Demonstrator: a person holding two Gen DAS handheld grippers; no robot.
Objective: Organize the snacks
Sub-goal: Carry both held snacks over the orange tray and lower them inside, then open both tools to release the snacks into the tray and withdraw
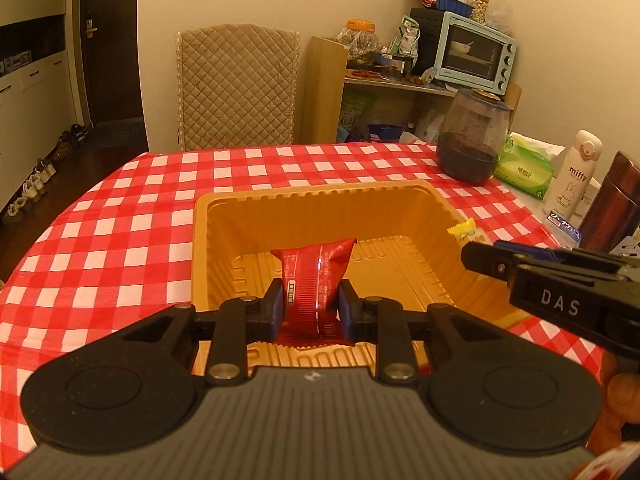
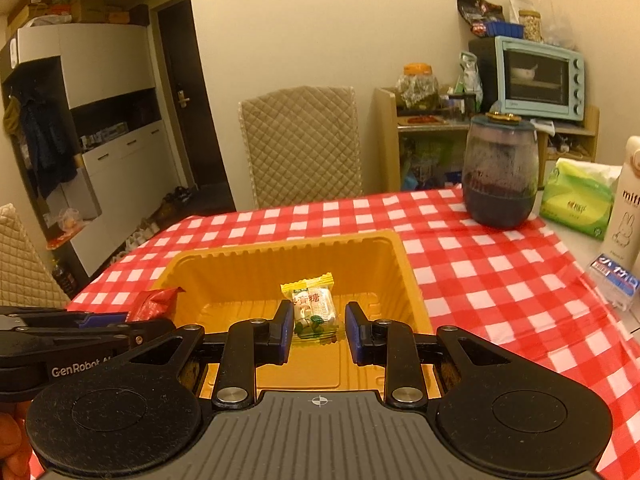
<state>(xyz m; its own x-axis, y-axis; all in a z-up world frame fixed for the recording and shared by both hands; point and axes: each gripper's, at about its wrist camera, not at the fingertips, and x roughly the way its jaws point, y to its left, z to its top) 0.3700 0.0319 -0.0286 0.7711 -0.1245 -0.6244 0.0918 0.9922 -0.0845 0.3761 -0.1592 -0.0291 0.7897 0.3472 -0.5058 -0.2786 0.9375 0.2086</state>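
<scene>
Left gripper (image 1: 310,312), clamped on an upright red snack packet (image 1: 314,280), and right gripper (image 2: 318,330), pinching a yellow-ended candy (image 2: 312,308), both hover above the gold tray (image 1: 320,200), release lying straight below.

Your left gripper (image 1: 311,307) is clamped on a red snack packet (image 1: 316,280), angled down over the gold tray (image 2: 408,280). Your right gripper (image 2: 317,326) pinches a yellow-ended candy (image 2: 312,308) over that tray, just beside the left one, tilted down likewise.
</scene>
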